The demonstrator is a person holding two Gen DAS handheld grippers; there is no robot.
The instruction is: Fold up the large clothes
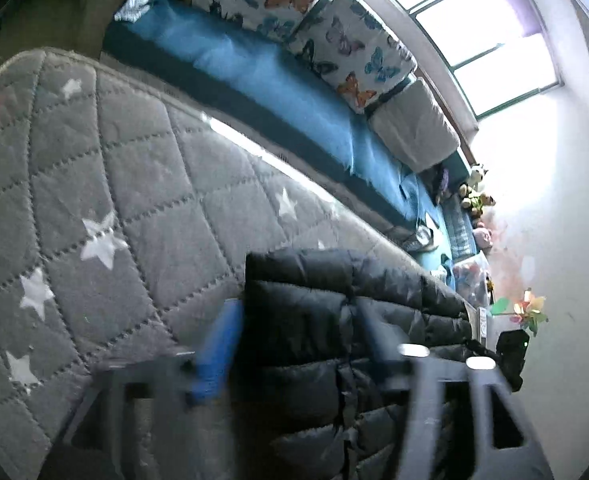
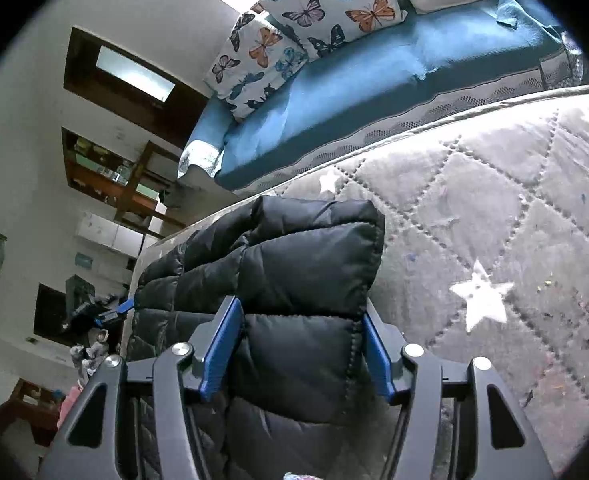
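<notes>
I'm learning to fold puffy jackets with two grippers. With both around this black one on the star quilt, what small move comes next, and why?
Probably close the right gripper on the jacket. Its blue pads flank the folded edge but it isn't clear they pinch it yet. The left gripper is open around the other end, so nothing seems to hold the fold on the quilt.

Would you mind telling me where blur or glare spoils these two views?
Left wrist view: the left gripper is motion-smeared, and the window blows out to white. Right wrist view: sharp on the black puffer jacket, with only fisheye bending.
</notes>
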